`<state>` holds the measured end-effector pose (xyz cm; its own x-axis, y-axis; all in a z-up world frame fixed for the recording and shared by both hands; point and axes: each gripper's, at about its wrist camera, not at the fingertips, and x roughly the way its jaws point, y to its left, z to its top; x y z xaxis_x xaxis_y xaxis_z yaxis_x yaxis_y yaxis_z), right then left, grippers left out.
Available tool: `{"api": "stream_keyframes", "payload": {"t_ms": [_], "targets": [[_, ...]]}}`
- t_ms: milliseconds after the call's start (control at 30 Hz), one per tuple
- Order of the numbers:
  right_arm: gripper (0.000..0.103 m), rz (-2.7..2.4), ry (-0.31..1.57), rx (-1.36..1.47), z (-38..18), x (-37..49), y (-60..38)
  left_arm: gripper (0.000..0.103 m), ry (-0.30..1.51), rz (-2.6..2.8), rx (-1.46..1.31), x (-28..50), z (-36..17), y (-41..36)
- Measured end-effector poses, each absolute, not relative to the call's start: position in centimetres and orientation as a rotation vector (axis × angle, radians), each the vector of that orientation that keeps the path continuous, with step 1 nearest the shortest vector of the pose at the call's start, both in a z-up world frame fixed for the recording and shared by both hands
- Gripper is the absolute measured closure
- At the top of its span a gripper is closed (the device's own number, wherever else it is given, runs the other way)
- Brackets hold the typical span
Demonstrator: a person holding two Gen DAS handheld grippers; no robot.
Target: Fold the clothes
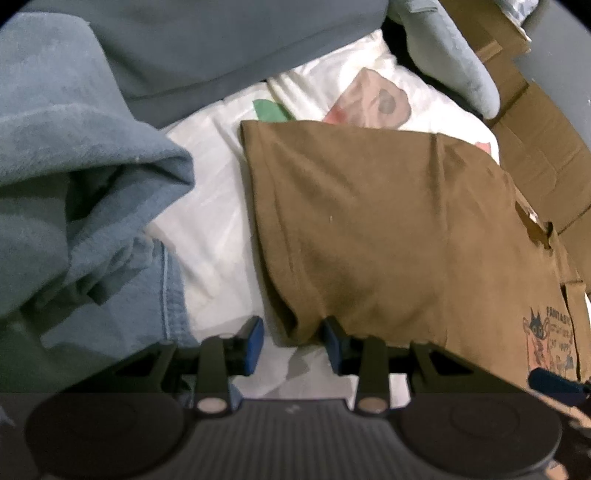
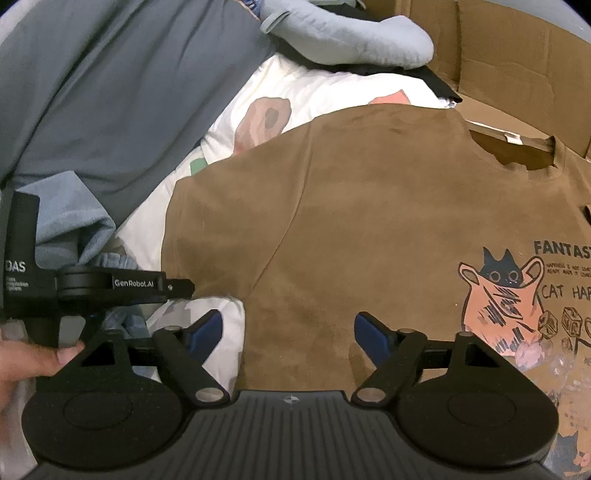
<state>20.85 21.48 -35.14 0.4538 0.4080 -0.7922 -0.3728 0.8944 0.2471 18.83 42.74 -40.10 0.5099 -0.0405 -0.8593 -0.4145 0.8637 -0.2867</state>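
A brown T-shirt [image 1: 388, 236] with a cat print lies partly folded on a white printed sheet [image 1: 210, 221]. It also fills the right wrist view [image 2: 351, 221], print [image 2: 517, 295] at the right. My left gripper [image 1: 293, 343] is open, its blue pads either side of the shirt's near left corner, nothing clamped. My right gripper [image 2: 288, 336] is wide open and empty over the shirt's near edge. The left gripper's body [image 2: 92, 288], held by a hand, shows at the left of the right wrist view.
Blue-grey garments [image 1: 81, 206] are heaped at the left. A grey cushion [image 1: 192, 48] lies behind, a pale blue plush [image 2: 351, 33] at the back. A flattened cardboard box [image 1: 535, 140] lies to the right, also seen in the right wrist view [image 2: 498, 55].
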Motion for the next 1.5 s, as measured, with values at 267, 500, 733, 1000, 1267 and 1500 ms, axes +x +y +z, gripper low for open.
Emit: {"api": "stream_keyframes", "payload": {"t_ms": [267,500,733,1000,1267,1500], "targets": [[0.039,0.518,0.99,0.046,-35.4,22.0,22.4,0.07,1.001,0.261,-0.554,18.1,-40.0,42.6],[0.04,0.533,1.012,0.1,-35.6,22.6,22.6,0.095,0.975,0.24,-0.539,17.9,-38.9,42.3],[0.058,0.526,1.019,0.087,-36.0,23.8,23.0,0.096,0.922,0.211,-0.526,17.6,-36.8,42.1],[0.098,0.555,1.051,0.113,-37.1,24.2,23.6,0.096,0.852,0.172,-0.534,17.9,-34.5,42.5],[0.098,0.55,1.095,0.167,-39.0,23.9,24.0,0.097,0.814,0.113,-0.546,18.6,-32.9,41.8],[0.099,0.526,1.109,0.229,-40.2,24.0,23.8,0.097,0.814,0.05,-0.563,18.5,-32.2,41.1]]}}
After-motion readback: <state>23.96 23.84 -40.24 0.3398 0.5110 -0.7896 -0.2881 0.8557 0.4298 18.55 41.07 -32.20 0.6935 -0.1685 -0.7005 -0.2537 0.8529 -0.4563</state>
